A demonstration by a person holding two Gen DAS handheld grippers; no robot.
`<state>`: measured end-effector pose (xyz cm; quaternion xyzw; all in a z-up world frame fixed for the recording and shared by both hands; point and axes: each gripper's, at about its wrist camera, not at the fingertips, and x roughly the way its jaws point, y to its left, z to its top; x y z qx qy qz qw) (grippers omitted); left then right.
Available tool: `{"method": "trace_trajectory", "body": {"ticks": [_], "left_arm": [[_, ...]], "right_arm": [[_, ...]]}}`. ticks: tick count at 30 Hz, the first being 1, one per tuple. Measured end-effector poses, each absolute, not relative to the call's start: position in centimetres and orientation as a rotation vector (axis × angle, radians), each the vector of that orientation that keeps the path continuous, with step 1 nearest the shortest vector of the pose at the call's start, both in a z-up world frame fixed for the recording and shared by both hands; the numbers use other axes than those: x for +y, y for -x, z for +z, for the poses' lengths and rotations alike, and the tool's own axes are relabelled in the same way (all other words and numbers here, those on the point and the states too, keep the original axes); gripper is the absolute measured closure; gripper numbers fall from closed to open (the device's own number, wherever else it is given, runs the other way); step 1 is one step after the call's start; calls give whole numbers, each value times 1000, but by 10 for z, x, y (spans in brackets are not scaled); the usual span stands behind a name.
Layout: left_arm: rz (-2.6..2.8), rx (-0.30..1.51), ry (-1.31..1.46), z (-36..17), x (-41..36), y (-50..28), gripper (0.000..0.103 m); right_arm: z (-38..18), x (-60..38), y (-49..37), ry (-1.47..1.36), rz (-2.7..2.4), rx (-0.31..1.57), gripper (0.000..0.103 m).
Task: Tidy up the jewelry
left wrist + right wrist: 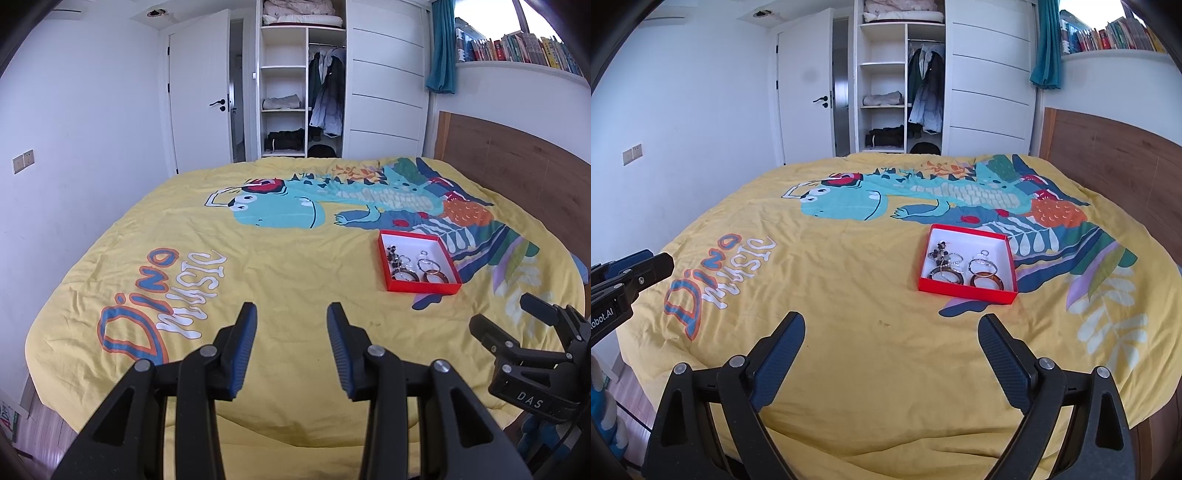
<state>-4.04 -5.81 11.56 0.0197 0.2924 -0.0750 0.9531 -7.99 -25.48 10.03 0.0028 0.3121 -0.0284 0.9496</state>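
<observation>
My left gripper (291, 314) hangs over the yellow bedspread (295, 266), jaws apart w/ nothing btwn them. Right gripper (892, 325) likewise, spread wider, empty. Red box (967, 291) w/ bangles (986, 280) & rings sits on the spread ahead, to the right, well apart from both.

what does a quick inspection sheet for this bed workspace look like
surface: yellow dinosaur-print duvet, wrinkled
job's things: red box, lid off, holding bangles and rings
clutter: nothing seen on the duvet
grippers: left gripper open and empty; right gripper open wider, empty; both short of the box
cables: nothing seen
surroundings: open wardrobe, white door, wooden headboard, bookshelf, teal curtain
</observation>
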Motion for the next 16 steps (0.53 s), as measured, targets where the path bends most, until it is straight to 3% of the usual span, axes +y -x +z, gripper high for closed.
{"method": "trace_trajectory", "body": {"ticks": [16], "left_arm": [[-155, 599, -41, 111, -60, 43, 65]], "right_arm": [[100, -257, 80, -6, -58, 635, 9]]}}
